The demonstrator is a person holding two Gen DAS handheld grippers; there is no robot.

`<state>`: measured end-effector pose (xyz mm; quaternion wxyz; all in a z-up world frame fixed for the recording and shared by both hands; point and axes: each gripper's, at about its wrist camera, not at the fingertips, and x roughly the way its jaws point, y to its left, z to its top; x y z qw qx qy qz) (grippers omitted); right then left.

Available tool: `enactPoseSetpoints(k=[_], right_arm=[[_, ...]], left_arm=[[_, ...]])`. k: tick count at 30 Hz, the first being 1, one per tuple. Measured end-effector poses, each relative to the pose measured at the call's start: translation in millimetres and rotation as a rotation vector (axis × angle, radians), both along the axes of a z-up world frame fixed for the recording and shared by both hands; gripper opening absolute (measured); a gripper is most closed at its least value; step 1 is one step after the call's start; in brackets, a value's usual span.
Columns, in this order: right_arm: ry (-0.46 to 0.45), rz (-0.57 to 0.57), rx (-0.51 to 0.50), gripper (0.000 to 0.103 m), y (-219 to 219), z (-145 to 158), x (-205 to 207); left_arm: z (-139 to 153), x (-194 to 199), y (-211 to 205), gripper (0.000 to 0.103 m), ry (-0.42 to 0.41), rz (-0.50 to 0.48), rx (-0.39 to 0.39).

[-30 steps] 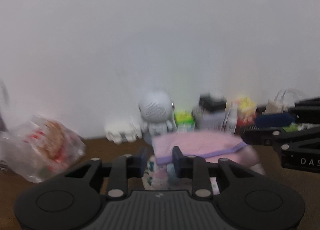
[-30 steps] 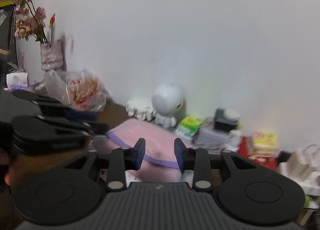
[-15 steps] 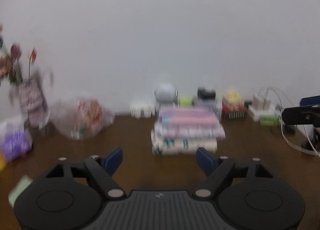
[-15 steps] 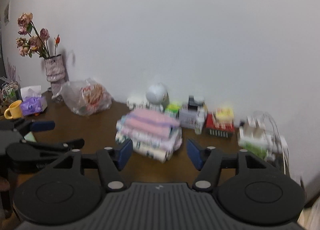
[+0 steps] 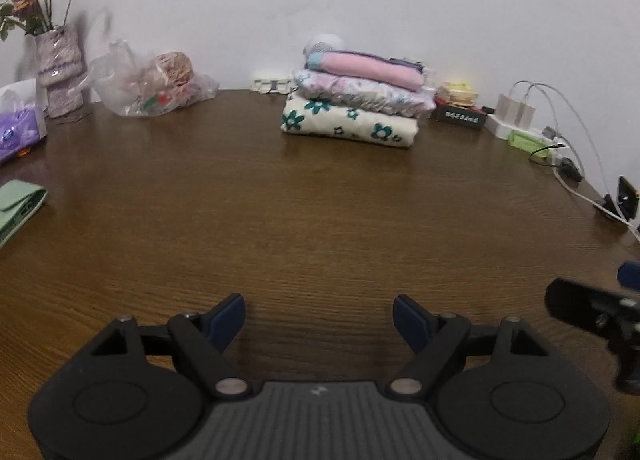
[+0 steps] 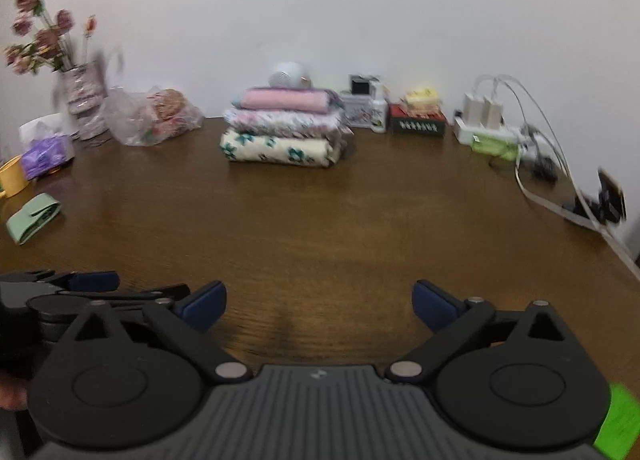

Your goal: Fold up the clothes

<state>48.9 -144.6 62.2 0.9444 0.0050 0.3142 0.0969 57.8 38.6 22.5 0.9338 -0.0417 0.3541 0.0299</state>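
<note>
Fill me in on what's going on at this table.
Clothes folding. Three folded pieces sit stacked at the back of the wooden table: a pink one on top, a lilac print under it, a cream flowered one at the bottom. The left gripper and right gripper are both open, holding nothing, well short of the stack.

Home room, wooden table (image 5: 320, 220) against white wall, flower vase (image 5: 60, 72), tissue pack (image 6: 44, 154), folded clothes (image 5: 356, 100)
</note>
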Motion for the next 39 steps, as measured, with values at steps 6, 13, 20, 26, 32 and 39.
enactPoseSetpoints(k=[6,13,20,26,32,39], right_arm=[[0.009,-0.093,0.063,0.103,-7.4,-29.7,7.2],[0.027,-0.110,0.028,0.103,-6.6,-38.5,16.3],[0.048,-0.117,-0.014,0.103,-7.7,-55.6,13.1],[0.053,-0.097,-0.046,0.102,-4.2,-56.6,13.2],[0.050,-0.088,-0.069,0.103,0.1,-57.2,1.5],[0.051,-0.073,-0.065,0.102,1.7,-56.9,-13.9]], left_arm=[[-10.8,5.6,-2.5,0.081,-0.016,-0.014,0.044],[-15.9,6.6,-5.1,0.092,-0.028,-0.032,0.074],[-17.3,7.5,-4.9,0.103,-0.020,-0.045,0.075],[-17.3,1.1,-5.2,0.103,-0.021,-0.048,0.075],[-16.8,-12.3,-4.8,0.103,-0.021,-0.043,0.074],[-16.6,-25.7,-5.8,0.103,-0.022,-0.050,0.072]])
